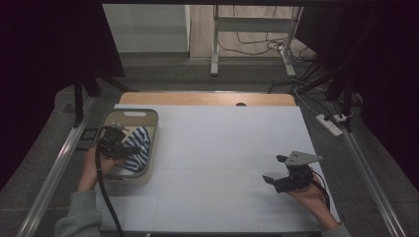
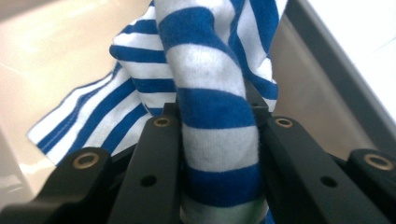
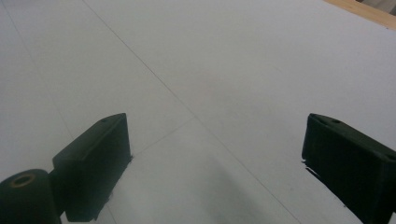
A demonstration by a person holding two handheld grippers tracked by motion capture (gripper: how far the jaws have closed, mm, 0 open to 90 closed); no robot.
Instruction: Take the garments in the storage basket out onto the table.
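A blue-and-white striped cloth (image 1: 139, 146) lies bunched in a beige tray (image 1: 153, 148) on the left of the white table. My left gripper (image 1: 114, 143) reaches down into the tray. In the left gripper view its black jaws press on a fold of the striped cloth (image 2: 218, 140) from both sides, so it is shut on it. My right gripper (image 1: 275, 169) rests low over the right side of the table, held by a hand. Its jaws stand wide apart in the right gripper view (image 3: 215, 172), with bare table between them.
A white table top (image 1: 222, 148) covers most of the space between the two grippers. A wooden strip (image 1: 207, 98) runs along its far edge. A power strip (image 1: 330, 123) and cables lie on the floor at the right.
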